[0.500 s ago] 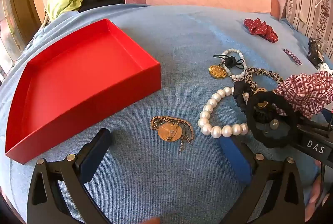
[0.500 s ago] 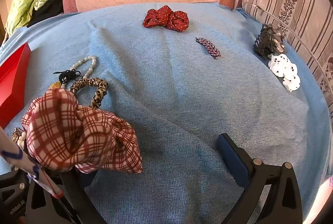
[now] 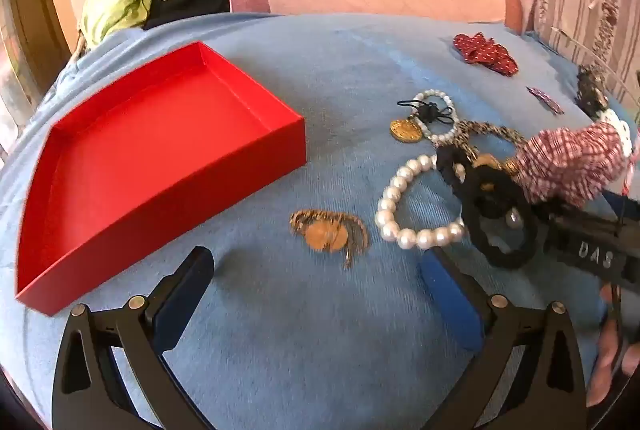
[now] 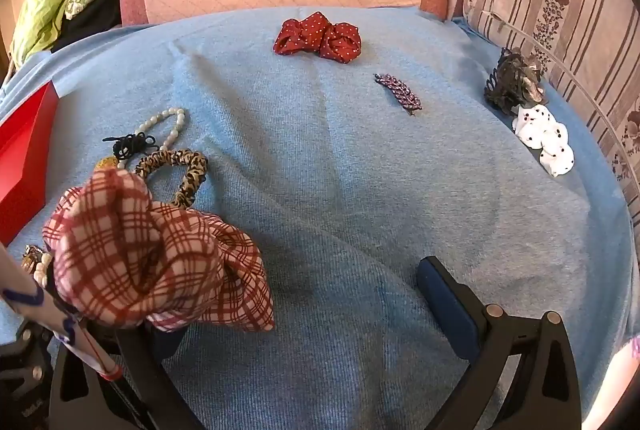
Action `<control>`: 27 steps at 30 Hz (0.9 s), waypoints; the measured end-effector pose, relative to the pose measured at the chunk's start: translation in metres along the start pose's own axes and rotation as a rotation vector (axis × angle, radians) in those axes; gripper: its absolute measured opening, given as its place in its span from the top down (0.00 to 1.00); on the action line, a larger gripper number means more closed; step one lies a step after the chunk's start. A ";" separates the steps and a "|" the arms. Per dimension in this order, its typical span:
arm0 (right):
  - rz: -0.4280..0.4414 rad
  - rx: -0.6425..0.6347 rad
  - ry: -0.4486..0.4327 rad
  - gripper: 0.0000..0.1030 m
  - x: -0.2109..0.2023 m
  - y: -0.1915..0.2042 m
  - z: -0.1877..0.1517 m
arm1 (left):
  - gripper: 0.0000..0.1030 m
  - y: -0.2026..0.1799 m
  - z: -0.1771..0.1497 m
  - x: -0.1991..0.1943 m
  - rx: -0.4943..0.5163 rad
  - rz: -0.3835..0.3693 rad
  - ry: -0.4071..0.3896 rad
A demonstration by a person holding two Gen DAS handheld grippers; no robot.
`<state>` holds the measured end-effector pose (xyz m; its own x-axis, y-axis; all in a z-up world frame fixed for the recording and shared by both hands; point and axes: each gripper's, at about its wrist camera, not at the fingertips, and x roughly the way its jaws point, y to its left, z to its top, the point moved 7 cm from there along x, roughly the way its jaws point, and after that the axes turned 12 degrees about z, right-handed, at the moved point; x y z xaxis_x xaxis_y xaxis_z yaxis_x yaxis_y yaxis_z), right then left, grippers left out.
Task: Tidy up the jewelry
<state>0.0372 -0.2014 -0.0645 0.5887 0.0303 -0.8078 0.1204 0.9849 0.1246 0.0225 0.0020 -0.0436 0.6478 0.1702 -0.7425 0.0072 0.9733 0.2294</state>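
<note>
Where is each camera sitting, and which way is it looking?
Left wrist: on the left gripper, looking down over its open fingers at the red box and pearl bracelet; fingers of a hand show at right.
Right wrist: on the right gripper, looking down over the blue blanket at the red bow; only its fingers show.
Both see the checked scrunchie, leopard scrunchie and red box.

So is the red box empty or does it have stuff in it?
Empty. The red box shows only its bare red floor; the jewelry lies outside on the blue cloth.
</note>
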 end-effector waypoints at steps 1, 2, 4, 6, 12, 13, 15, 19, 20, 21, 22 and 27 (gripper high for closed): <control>0.005 0.003 0.001 0.00 -0.004 0.000 -0.002 | 0.00 0.004 -0.002 -0.007 -0.005 0.027 -0.024; 0.007 0.007 0.003 0.01 -0.009 -0.001 -0.004 | 0.00 0.010 -0.007 -0.018 -0.017 0.049 -0.048; 0.016 -0.001 -0.010 0.01 -0.028 0.000 -0.011 | 0.00 0.019 -0.013 -0.039 -0.050 0.041 -0.082; 0.030 -0.019 -0.044 0.01 -0.054 0.003 -0.019 | 0.00 0.028 -0.014 -0.064 -0.084 0.037 -0.125; 0.077 -0.035 -0.131 0.01 -0.121 0.016 -0.036 | 0.00 0.043 -0.027 -0.133 -0.117 0.020 -0.243; 0.078 -0.047 -0.150 0.00 -0.133 0.019 -0.040 | 0.00 0.045 -0.032 -0.142 -0.120 0.017 -0.252; 0.071 -0.061 -0.167 0.00 -0.148 0.023 -0.047 | 0.00 0.050 -0.042 -0.159 -0.120 0.014 -0.285; 0.075 -0.081 -0.171 0.00 -0.171 0.030 -0.068 | 0.00 0.056 -0.055 -0.175 -0.109 0.021 -0.307; 0.083 -0.089 -0.170 0.00 -0.174 0.033 -0.072 | 0.00 0.058 -0.056 -0.176 -0.111 0.019 -0.307; 0.086 -0.094 -0.171 0.00 -0.176 0.034 -0.073 | 0.00 0.060 -0.056 -0.177 -0.112 0.026 -0.306; 0.089 -0.103 -0.181 0.00 -0.180 0.037 -0.075 | 0.00 0.061 -0.059 -0.177 -0.112 0.030 -0.301; 0.081 -0.126 -0.202 0.00 -0.188 0.045 -0.074 | 0.00 0.066 -0.062 -0.176 -0.123 0.033 -0.288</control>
<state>-0.1274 -0.1498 0.0502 0.7417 0.0873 -0.6650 -0.0265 0.9945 0.1010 -0.1376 0.0460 0.0632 0.8356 0.1682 -0.5229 -0.0979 0.9823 0.1595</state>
